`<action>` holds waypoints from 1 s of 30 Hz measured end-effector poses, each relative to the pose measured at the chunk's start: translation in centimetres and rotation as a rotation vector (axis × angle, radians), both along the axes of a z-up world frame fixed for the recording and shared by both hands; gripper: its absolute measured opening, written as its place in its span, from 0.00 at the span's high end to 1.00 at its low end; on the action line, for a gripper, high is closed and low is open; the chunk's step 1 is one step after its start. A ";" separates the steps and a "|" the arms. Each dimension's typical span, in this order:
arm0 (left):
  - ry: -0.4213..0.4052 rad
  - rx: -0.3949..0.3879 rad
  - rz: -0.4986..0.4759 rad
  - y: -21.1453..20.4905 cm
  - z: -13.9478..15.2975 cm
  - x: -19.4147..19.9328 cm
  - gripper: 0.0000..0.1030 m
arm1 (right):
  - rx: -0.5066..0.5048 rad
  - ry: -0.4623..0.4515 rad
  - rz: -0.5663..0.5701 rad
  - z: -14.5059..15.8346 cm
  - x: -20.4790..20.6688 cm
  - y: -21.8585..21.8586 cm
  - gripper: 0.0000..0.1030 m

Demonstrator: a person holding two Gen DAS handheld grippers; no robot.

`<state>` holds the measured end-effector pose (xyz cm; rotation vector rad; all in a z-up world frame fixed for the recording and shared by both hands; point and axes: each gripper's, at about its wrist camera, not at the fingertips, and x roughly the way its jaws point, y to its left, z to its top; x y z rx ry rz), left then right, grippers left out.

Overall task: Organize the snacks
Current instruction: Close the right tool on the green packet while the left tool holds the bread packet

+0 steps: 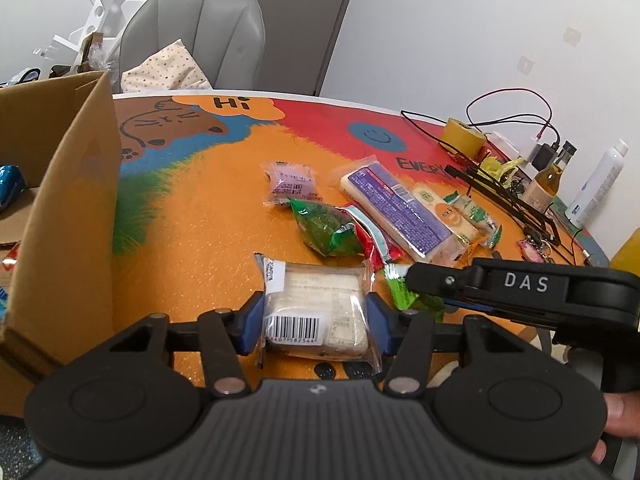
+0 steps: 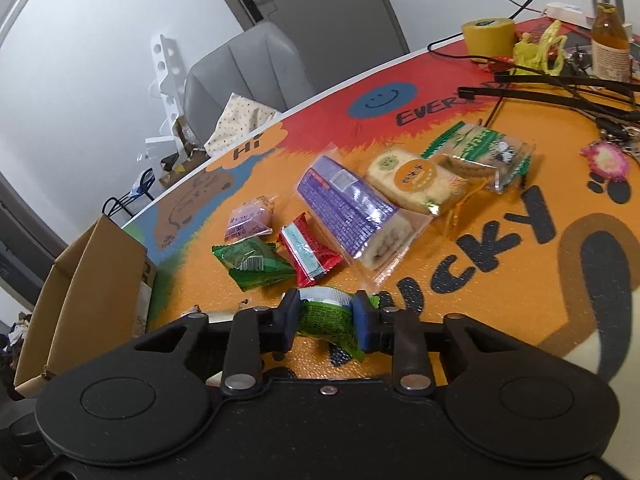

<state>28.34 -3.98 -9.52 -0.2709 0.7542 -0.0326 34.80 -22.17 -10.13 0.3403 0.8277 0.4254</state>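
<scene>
Your right gripper has its blue pads pressed on a bright green snack packet, low over the orange table mat. Just beyond it lie a dark green packet and a red packet, side by side. A long purple-wrapped cake sits right of them, with a round-labelled pastry and a clear biscuit pack further right. A small pink packet lies behind. A cardboard box stands at your left.
</scene>
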 end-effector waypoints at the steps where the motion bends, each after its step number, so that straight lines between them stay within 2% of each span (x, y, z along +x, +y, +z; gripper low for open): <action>1: -0.002 -0.003 -0.002 0.0 0.1 -0.2 0.49 | 0.005 -0.002 -0.003 0.1 -0.2 -0.2 0.76; 4: -0.013 -0.008 -0.008 -0.1 0.6 -0.7 0.49 | 0.010 -0.021 -0.015 0.6 -0.9 -0.7 0.82; 5: -0.017 -0.009 -0.010 -0.1 0.7 -0.9 0.49 | 0.011 -0.027 -0.019 0.8 -1.2 -0.9 0.94; 6: -0.022 -0.012 -0.011 -0.1 1.0 -1.1 0.49 | 0.010 -0.029 -0.018 1.0 -1.4 -0.9 1.00; 13: -0.042 -0.013 -0.030 0.0 1.5 -2.2 0.49 | -0.005 -0.011 -0.033 0.9 -2.6 -0.9 0.99; 15: -0.030 -0.010 -0.028 0.1 1.1 -2.3 0.49 | -0.005 0.009 -0.047 0.6 -2.6 -0.9 0.82; 16: -0.024 -0.009 -0.026 0.1 1.0 -2.3 0.49 | -0.004 0.013 -0.055 0.6 -2.6 -0.9 0.66; 17: -0.019 -0.009 -0.025 0.2 0.8 -2.4 0.49 | -0.002 0.005 -0.057 0.5 -2.6 -0.9 0.55; 25: 0.001 -0.011 -0.013 0.8 0.0 -2.3 0.49 | -0.013 0.018 -0.035 0.1 -2.1 -0.2 0.35; 30: 0.007 -0.010 -0.011 1.0 -0.4 -2.4 0.49 | -0.045 0.027 0.008 -0.4 -2.1 1.1 0.34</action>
